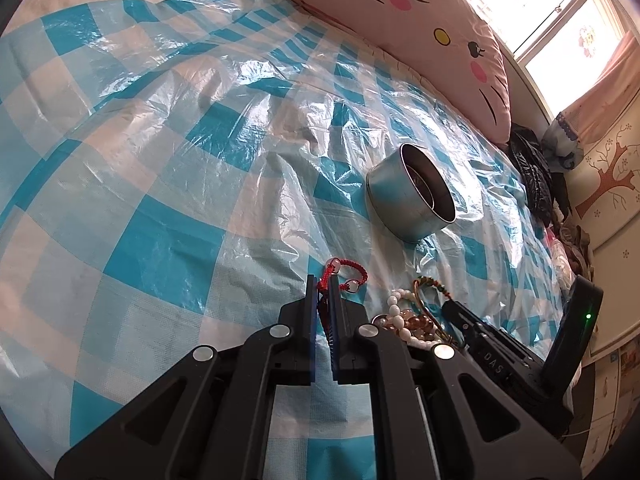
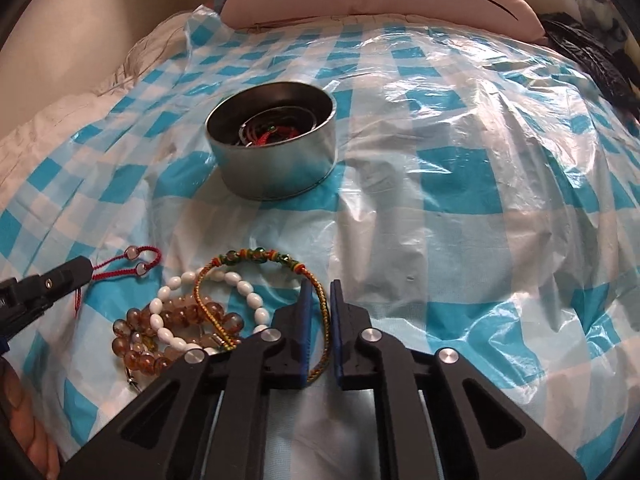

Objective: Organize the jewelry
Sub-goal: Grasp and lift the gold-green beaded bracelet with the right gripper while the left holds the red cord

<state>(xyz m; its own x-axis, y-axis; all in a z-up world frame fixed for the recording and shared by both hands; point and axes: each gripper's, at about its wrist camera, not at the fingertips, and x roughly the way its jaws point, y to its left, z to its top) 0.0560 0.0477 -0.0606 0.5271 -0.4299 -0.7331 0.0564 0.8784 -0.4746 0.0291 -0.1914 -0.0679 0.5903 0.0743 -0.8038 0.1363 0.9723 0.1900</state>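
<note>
A round metal tin (image 2: 276, 160) stands on the blue-checked plastic sheet; it holds red and dark cords. It also shows in the left wrist view (image 1: 404, 200). My left gripper (image 1: 322, 280) is shut on a red cord bracelet (image 1: 352, 270) with clear beads, also seen in the right wrist view (image 2: 132, 266). My right gripper (image 2: 320, 284) is shut on a braided orange-green bracelet (image 2: 264, 258). A white bead bracelet (image 2: 248, 292) and an amber bead bracelet (image 2: 180, 320) lie in a pile just left of it.
A pink cat-face pillow (image 1: 420, 20) lies along the far edge of the bed. Dark clothes (image 1: 536, 168) are heaped at the right by the wall. The plastic sheet (image 2: 480, 200) is crinkled and uneven.
</note>
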